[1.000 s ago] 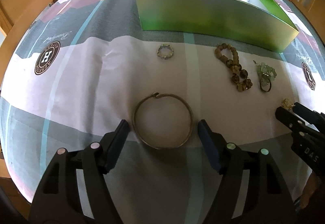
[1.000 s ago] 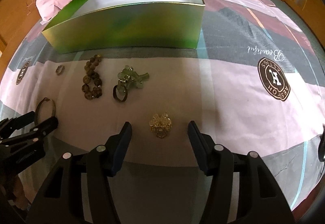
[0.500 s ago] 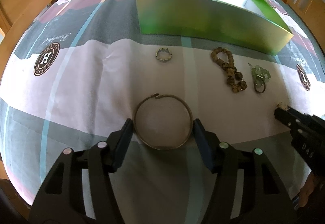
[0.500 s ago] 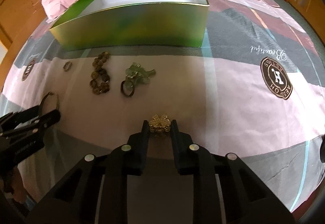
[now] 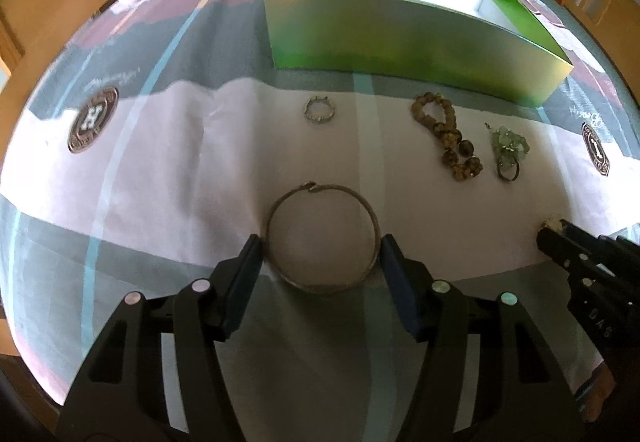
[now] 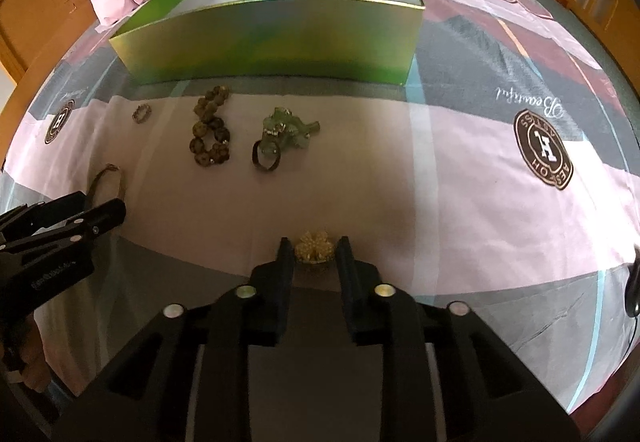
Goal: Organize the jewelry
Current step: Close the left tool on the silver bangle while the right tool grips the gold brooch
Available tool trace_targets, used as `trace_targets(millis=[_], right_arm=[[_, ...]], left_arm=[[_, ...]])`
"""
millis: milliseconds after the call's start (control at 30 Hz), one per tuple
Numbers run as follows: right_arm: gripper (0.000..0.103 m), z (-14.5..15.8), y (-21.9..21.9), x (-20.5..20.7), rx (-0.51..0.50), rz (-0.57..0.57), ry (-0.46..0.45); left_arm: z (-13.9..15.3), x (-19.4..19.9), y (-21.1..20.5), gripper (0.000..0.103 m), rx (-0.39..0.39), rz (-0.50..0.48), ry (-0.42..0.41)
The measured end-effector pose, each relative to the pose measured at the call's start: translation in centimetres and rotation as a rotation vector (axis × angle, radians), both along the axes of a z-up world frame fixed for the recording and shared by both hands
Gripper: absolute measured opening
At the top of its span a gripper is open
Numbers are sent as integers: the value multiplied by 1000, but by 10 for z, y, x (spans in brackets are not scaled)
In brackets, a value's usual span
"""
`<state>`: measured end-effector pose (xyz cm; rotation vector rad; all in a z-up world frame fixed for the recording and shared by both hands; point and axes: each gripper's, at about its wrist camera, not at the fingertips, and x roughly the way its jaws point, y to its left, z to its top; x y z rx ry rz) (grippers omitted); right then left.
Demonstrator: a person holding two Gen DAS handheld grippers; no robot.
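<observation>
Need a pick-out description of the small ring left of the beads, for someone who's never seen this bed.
Start at the green box on the patterned bedsheet. In the left wrist view, three pieces lie in a row just in front of it; the ring is the leftmost, near the box's left corner. It is a small, pale, bumpy-edged loop, unlike the brown bead bracelet and the green stone cluster to its right.
</observation>
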<state>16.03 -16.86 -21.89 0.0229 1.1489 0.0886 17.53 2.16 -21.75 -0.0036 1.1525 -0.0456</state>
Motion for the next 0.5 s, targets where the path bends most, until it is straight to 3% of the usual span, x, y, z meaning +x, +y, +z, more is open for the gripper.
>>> trace_targets(millis=[100,333,400,433,500], right_arm=[[45,1,0,-1,-7,-4,-9],[45,-3,6,-1,-51,11,-18],[44,-4,6,-3,-56,13,-23],[42,-4,6,-3,-56,15,-26],[27,-4,7,-4,-50,25,-29]], left_arm=[[-2,0,6,64,-20,3,4],[-7,0,1,67,16,-8,4],[-6,-1,0,60,16,-10,0],[-5,-1,0,59,18,-11,-2],[-4,-2,0,57,18,-13,-3]])
